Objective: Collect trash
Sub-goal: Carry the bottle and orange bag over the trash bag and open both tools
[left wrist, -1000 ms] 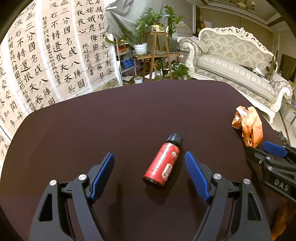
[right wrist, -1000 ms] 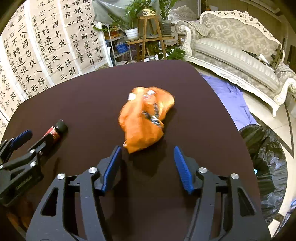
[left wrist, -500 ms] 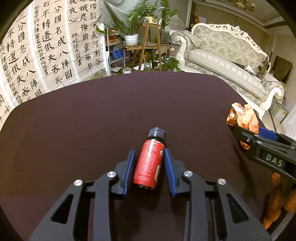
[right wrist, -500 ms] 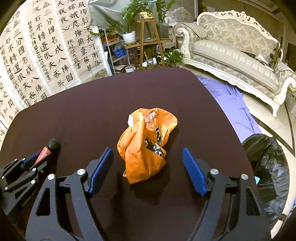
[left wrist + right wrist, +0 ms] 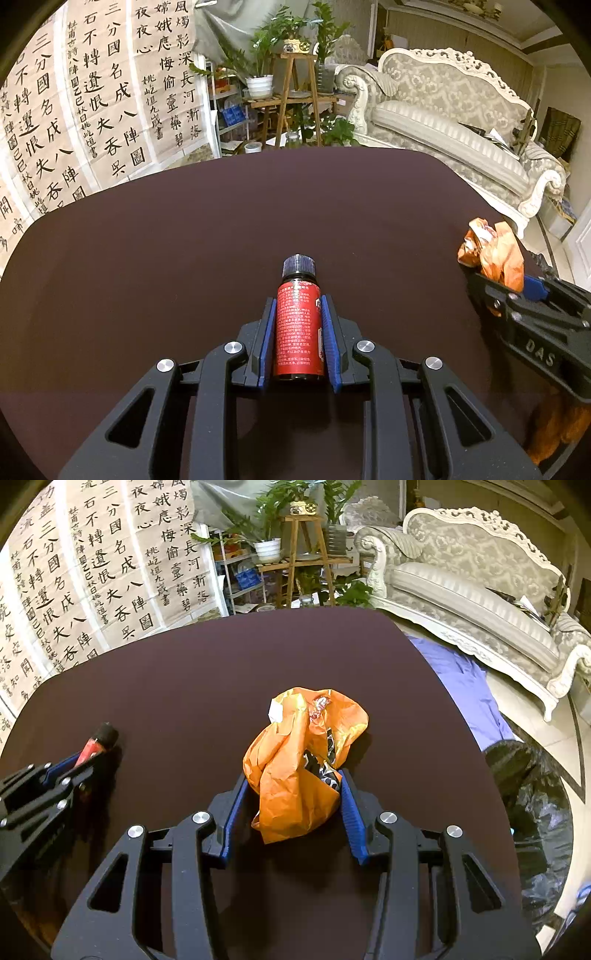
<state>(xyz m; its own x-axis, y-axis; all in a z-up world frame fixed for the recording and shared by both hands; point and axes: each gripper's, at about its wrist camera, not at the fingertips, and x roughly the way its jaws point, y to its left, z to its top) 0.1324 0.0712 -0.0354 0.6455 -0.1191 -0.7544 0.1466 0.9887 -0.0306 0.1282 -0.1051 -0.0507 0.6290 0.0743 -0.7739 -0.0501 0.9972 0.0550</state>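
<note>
A small red bottle (image 5: pixel 298 332) with a black cap lies on the dark brown table (image 5: pixel 184 258), cap pointing away. My left gripper (image 5: pixel 298 299) is closing, and both blue pads press its sides. A crumpled orange plastic bag (image 5: pixel 306 746) sits near the table's right edge. My right gripper (image 5: pixel 293 775) is closing around it, and its pad tips touch the bag on both sides. In the right wrist view the left gripper (image 5: pixel 70 764) and the bottle (image 5: pixel 99 738) show at far left. The left wrist view has the right gripper (image 5: pixel 532 291) and the bag (image 5: pixel 495 247) at far right.
A black trash bag (image 5: pixel 528 812) stands open on the floor past the table's right edge, beside a purple cloth (image 5: pixel 461 679). A pale ornate sofa (image 5: pixel 461 110) and a wooden plant stand (image 5: pixel 295 96) are behind the table. Calligraphy sheets (image 5: pixel 92 110) hang at left.
Both grippers went from wide open to closed in. The left one slid forward around the bottle and gripped it. The right one narrowed onto the orange bag.
</note>
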